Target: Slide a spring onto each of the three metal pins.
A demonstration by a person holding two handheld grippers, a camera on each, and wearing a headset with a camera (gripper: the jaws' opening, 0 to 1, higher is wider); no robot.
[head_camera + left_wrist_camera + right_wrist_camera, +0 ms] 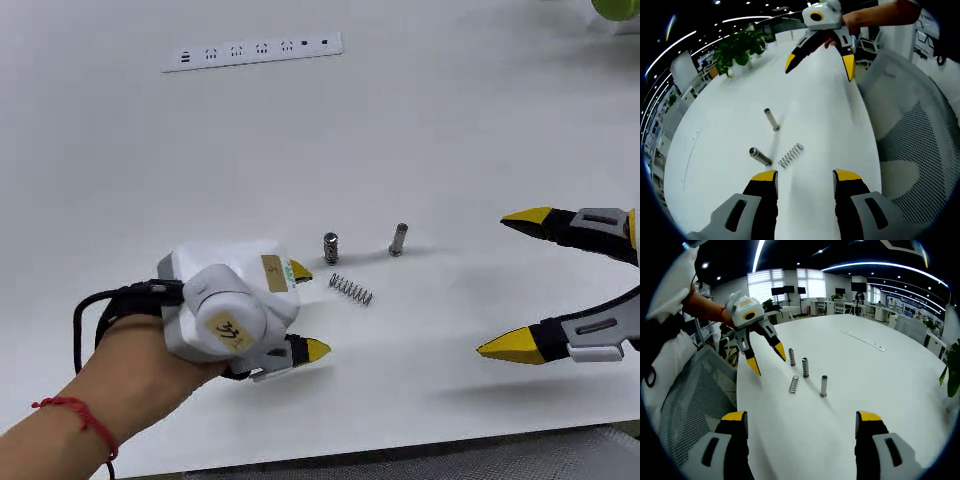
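A loose spring lies flat on the white table, just in front of two upright metal pins. The left pin wears a spring; the right pin is bare. My left gripper rests open at the lower left, its tips just left of the loose spring. My right gripper hovers open at the right, well away from the pins. In the right gripper view a third pin, also with a spring on it, stands behind the sprung pin, close to the left gripper.
A white power strip lies at the far side of the table. A green plant stands at one table end. A grey mesh chair sits beside the table's near edge.
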